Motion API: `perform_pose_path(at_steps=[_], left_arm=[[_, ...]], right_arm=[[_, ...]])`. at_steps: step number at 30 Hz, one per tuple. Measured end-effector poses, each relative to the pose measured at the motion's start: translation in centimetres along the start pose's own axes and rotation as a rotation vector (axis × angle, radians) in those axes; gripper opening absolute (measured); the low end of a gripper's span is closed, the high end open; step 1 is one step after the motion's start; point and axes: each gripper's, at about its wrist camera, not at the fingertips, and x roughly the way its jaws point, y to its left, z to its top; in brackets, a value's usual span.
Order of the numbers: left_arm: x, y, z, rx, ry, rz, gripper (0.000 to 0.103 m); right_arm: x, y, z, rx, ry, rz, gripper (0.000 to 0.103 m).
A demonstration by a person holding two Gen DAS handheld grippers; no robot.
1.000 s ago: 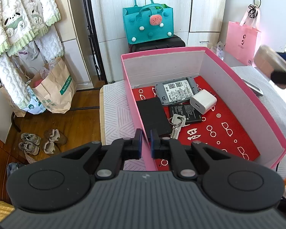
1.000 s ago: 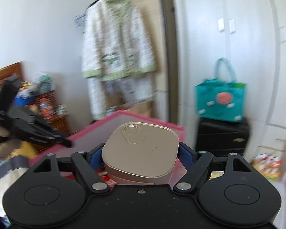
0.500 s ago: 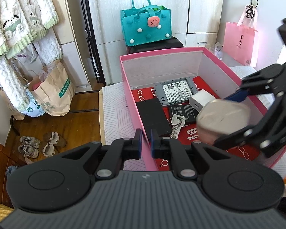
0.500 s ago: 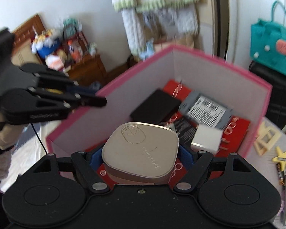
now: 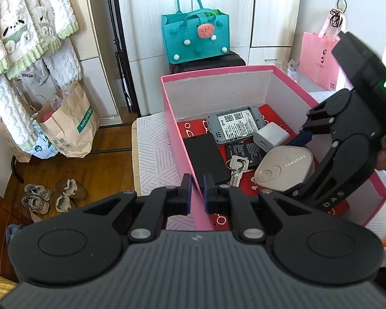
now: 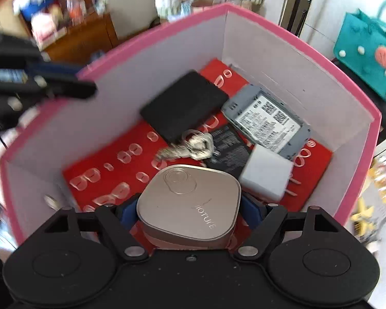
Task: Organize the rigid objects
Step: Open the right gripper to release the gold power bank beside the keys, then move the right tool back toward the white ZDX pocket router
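A pink box [image 5: 172,118] [image 6: 283,33] with a red patterned floor holds a black slab [image 5: 205,157] [image 6: 185,105], a grey labelled device [image 5: 236,125] [image 6: 267,121], a white charger [image 5: 270,136] [image 6: 266,179], keys [image 5: 235,166] [image 6: 190,146] and a dark battery [image 5: 245,152]. My right gripper [image 6: 189,209] [image 5: 296,164] is shut on a champagne-coloured compact case [image 6: 187,200] [image 5: 283,168] and holds it low inside the box, beside the charger. My left gripper [image 5: 197,195] is shut on the box's near-left wall.
The box stands on a white patterned surface [image 5: 154,154]. A teal felt bag [image 5: 195,38] sits on a dark case behind it, and a pink bag [image 5: 319,59] hangs at right. Paper bags [image 5: 67,126] and shoes [image 5: 51,198] lie on the wooden floor at left.
My right gripper has swung in from the right and come down into the box with the compact case. My left gripper has kept its hold on the box wall.
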Motion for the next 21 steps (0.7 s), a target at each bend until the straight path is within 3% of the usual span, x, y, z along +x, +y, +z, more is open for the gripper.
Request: perform_pose_path(at_steps=[5,10,14,17,21], left_arm=[[-0.1,0.0,-0.2,0.001,-0.007,-0.002,0.008],[0.0,-0.1,-0.3,0.003,-0.006,0.001,0.008],[0.0,-0.1,-0.3,-0.003,-0.009,0.0,0.008],[0.0,0.1,-0.4,-0.015,-0.012,-0.002,0.008],[0.0,-0.2,-0.5,-0.007,-0.01,0.016,0.008]], right_arm=[[-1.5,0.3,-0.6,-0.004,-0.075,-0.036,0.081],[-5.8,-0.3,-2.0,0.034,-0.244,-0.01,0.082],[-9.8,-2.0,-4.8,0.1,-0.406,0.006,0.082],[-12.2,-3.7,-7.8,0.145,-0.529,-0.035,0.083],[-13.9,-6.7,-11.5,0.245,-0.59,-0.12,0.083]])
